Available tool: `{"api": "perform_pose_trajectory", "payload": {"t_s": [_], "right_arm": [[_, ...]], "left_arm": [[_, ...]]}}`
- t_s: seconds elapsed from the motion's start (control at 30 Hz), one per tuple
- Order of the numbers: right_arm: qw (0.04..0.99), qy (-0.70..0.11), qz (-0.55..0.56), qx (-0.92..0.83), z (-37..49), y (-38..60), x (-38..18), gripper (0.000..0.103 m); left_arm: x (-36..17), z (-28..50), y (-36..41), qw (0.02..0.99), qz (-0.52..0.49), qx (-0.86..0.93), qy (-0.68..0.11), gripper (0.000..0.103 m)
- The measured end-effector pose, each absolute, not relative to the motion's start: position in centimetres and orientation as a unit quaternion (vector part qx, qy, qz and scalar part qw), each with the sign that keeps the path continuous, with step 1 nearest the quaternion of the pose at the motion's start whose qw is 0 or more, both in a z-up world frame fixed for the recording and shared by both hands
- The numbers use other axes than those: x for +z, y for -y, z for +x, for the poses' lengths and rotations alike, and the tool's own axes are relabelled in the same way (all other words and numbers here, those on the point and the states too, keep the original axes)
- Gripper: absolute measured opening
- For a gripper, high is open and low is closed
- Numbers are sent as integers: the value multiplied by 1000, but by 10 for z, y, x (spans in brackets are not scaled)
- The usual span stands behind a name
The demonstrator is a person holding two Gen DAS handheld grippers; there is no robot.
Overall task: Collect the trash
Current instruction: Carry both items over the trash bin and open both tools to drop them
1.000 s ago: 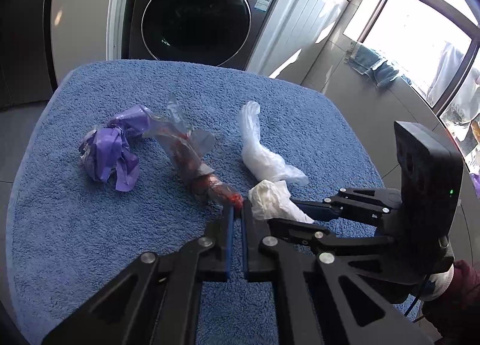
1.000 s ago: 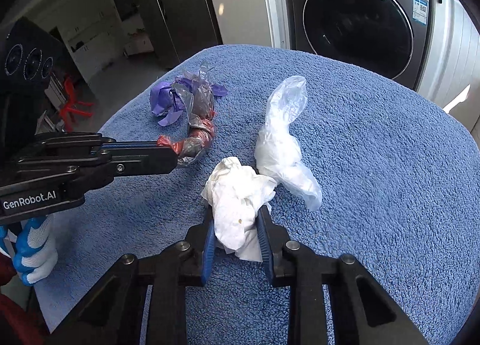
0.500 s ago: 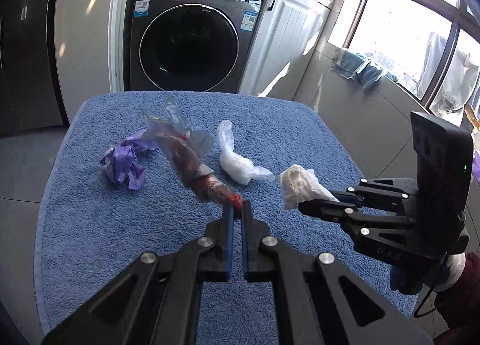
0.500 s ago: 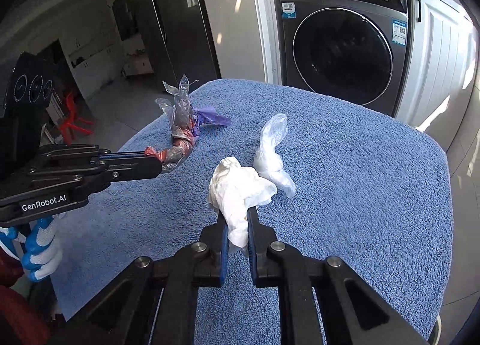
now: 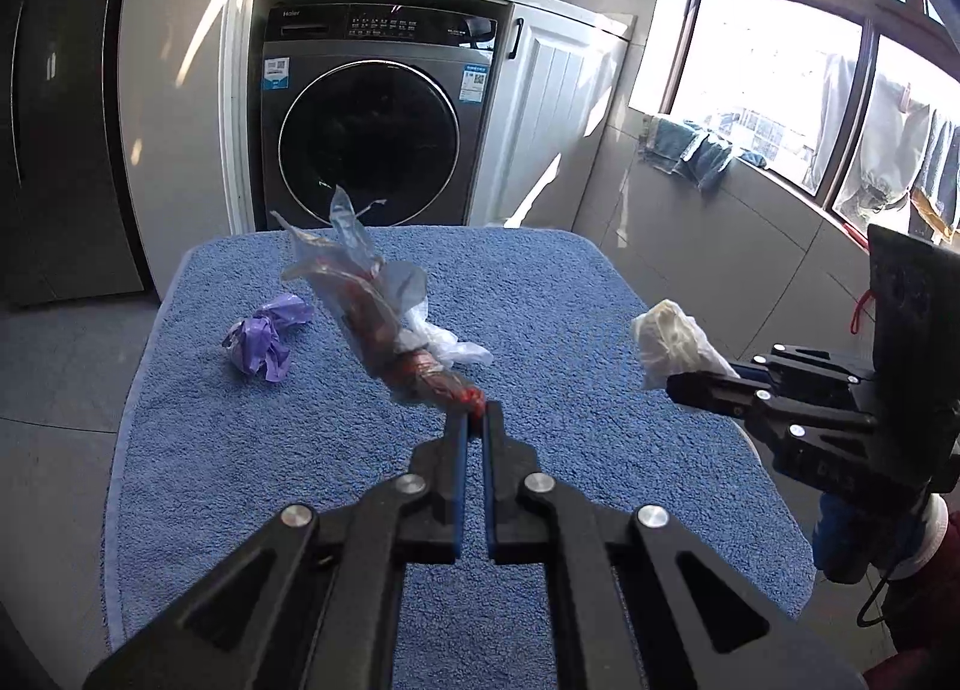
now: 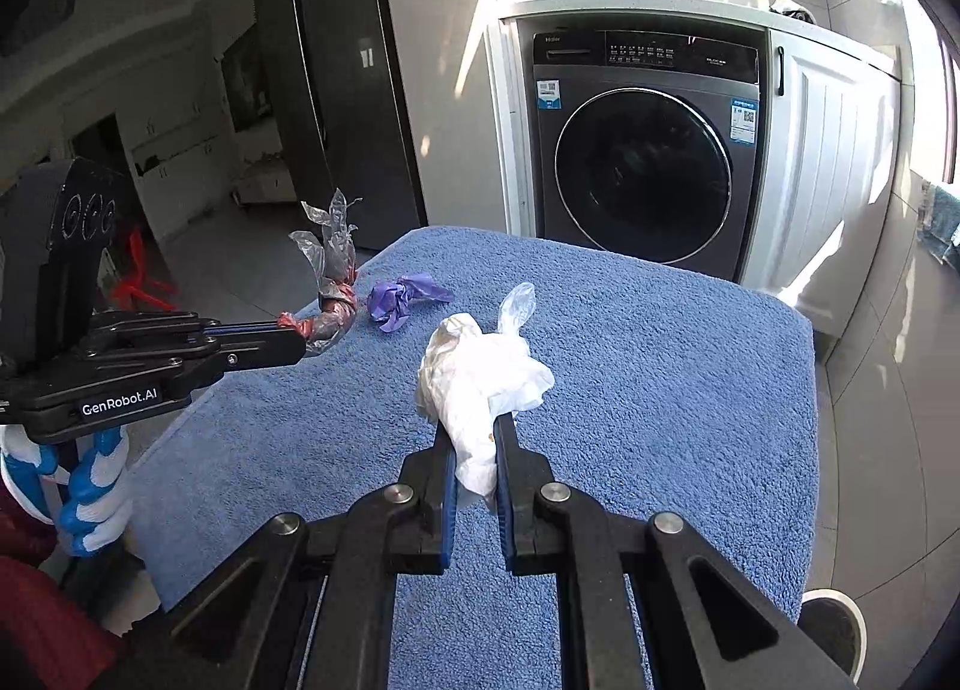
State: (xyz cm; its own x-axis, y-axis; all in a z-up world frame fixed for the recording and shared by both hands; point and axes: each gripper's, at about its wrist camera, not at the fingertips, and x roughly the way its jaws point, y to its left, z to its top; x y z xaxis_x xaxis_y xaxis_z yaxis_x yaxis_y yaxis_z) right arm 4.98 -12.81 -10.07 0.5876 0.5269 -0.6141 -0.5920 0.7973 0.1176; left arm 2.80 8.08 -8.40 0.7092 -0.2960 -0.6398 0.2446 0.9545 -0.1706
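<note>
My left gripper (image 5: 475,417) is shut on the red end of a twisted clear plastic wrapper (image 5: 372,318), which hangs in the air above the blue towel-covered table (image 5: 600,330). The same wrapper (image 6: 333,294) and left gripper (image 6: 288,330) show at the left of the right wrist view. My right gripper (image 6: 477,438) is shut on a crumpled white tissue (image 6: 480,372), also lifted; in the left wrist view that tissue (image 5: 672,345) shows at the right. A purple plastic wad (image 5: 264,333) and a clear plastic bag (image 5: 450,345) still lie on the towel.
A dark front-loading washing machine (image 5: 369,132) stands behind the table, with white cabinets (image 5: 552,108) to its right and a window (image 5: 810,78) beyond. A tall dark fridge (image 6: 336,78) stands at the left. A round white-rimmed object (image 6: 834,624) sits on the floor at the table's right.
Both grippers have risen and pulled back from the table, lifting the clear wrapper and the white tissue off the towel. The purple wad and clear bag stayed in place.
</note>
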Motion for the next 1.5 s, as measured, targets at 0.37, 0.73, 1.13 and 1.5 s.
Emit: {"api": "perform_pose_trajectory", "payload": {"t_s": [0.37, 0.73, 1.13, 1.5], "right_arm": [[908, -296, -23, 296, 12, 164, -93, 11], [917, -288, 9, 277, 7, 205, -101, 11], [935, -285, 49, 204, 7, 294, -110, 11], [940, -312, 103, 87, 6, 404, -140, 11]], "left_arm": [[-51, -12, -37, 944, 68, -75, -313, 4], [-47, -16, 11, 943, 132, -48, -302, 4], [-57, 16, 97, 924, 191, -110, -313, 4], [-85, 53, 213, 884, 235, -236, -329, 4]]}}
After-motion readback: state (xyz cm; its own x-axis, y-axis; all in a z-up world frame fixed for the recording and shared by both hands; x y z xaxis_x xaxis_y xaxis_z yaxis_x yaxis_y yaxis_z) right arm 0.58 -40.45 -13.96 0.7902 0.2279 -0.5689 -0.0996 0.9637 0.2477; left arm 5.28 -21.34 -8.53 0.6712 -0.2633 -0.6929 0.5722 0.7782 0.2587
